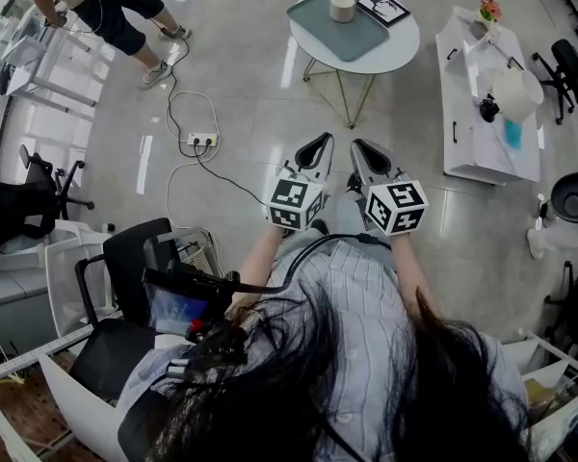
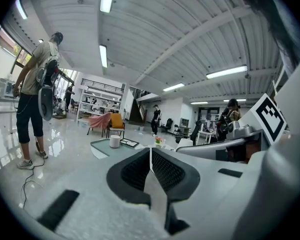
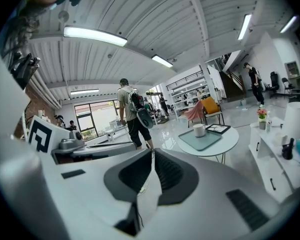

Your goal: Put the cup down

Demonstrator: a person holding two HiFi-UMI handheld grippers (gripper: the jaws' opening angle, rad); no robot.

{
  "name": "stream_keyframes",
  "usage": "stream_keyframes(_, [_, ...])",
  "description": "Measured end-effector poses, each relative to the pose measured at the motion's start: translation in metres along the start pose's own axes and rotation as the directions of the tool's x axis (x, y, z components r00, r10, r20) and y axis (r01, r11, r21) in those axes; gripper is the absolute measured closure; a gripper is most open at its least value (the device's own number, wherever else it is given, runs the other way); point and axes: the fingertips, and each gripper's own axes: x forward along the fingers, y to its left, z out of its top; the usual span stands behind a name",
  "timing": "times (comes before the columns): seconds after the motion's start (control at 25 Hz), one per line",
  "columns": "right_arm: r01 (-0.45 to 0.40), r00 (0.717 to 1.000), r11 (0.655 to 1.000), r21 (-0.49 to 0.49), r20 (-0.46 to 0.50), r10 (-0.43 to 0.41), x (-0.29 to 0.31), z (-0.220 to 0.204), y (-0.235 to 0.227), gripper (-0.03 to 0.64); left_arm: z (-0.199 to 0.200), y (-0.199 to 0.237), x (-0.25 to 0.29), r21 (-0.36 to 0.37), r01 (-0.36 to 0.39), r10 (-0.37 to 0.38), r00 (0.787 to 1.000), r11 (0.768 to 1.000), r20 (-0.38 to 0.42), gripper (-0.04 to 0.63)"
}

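A cream cup [image 1: 342,7] stands on a grey-green tray [image 1: 333,33] on the round white table [image 1: 398,52] ahead. The same cup [image 2: 114,141] shows far off in the left gripper view, and the cup [image 3: 199,130] sits upright on its tray [image 3: 204,140] in the right gripper view. My left gripper [image 1: 322,142] and right gripper [image 1: 359,148] are held side by side at waist height, well short of the table. Both are shut with nothing between the pads. In their own views the left gripper [image 2: 150,150] and right gripper [image 3: 152,152] show jaws pressed together.
A black picture frame [image 1: 381,6] lies beside the tray. A white cabinet [image 1: 484,133] with a flower pot stands at the right. A power strip [image 1: 202,141] and cables lie on the floor. A person [image 1: 116,8] stands back left. Black chair [image 1: 135,268] at my left.
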Motion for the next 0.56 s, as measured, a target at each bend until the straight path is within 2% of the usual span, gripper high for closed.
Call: stream_keyframes(0.56, [0.006, 1.000, 1.000, -0.001, 0.001, -0.006, 0.0056, 0.0021, -0.0034, 0.574, 0.0009, 0.0066, 0.0040, 0.009, 0.001, 0.000, 1.000, 1.000, -0.008, 0.572])
